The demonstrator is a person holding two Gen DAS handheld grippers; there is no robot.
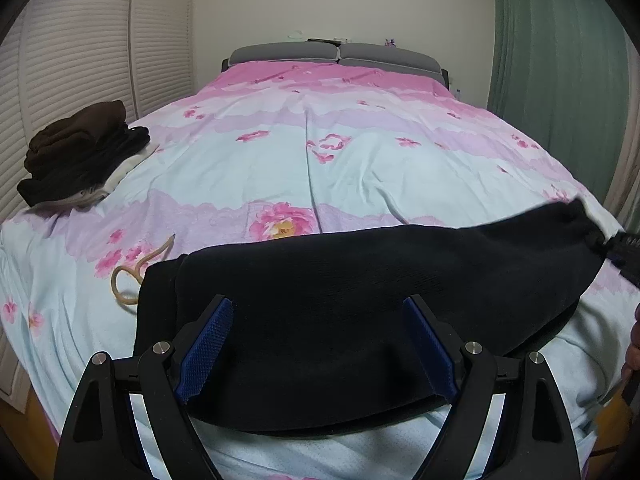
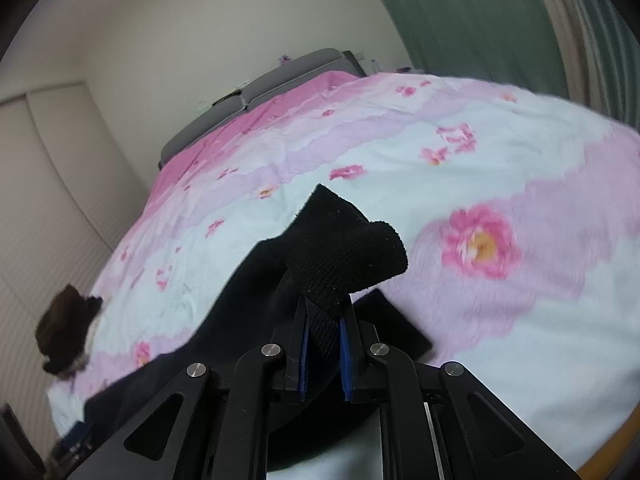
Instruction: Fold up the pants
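Left gripper (image 1: 318, 344): jaws spread wide, blue pads (image 1: 208, 350) on either side of the near part of the black pants (image 1: 360, 292), nothing between them pinched; whether the pads touch the cloth cannot be told. Right gripper (image 2: 323, 350): jaws nearly together, clamped on a bunched corner of the pants (image 2: 340, 256), which sticks up past the fingertips in a folded flap; the right wrist view is tilted and blurred. Pants lie across the near end of the bed, on the floral bedspread (image 1: 320, 168), spread as a wide dark band from lower left to the right edge, where the right gripper (image 1: 624, 246) has hold of the far corner in the left wrist view. A tan cord (image 1: 134, 276) lies looped on the bedspread just beside the pants' left edge, its near end running under the cloth. Further back at the bed's left edge, a stack of dark folded clothes (image 1: 80, 156), brown on top, something pale at the bottom, well apart from the pants. Beyond, the bedspread runs to a grey headboard (image 1: 336, 56). White slatted doors (image 1: 80, 60) on the left, green curtain (image 1: 560, 60) on the right.
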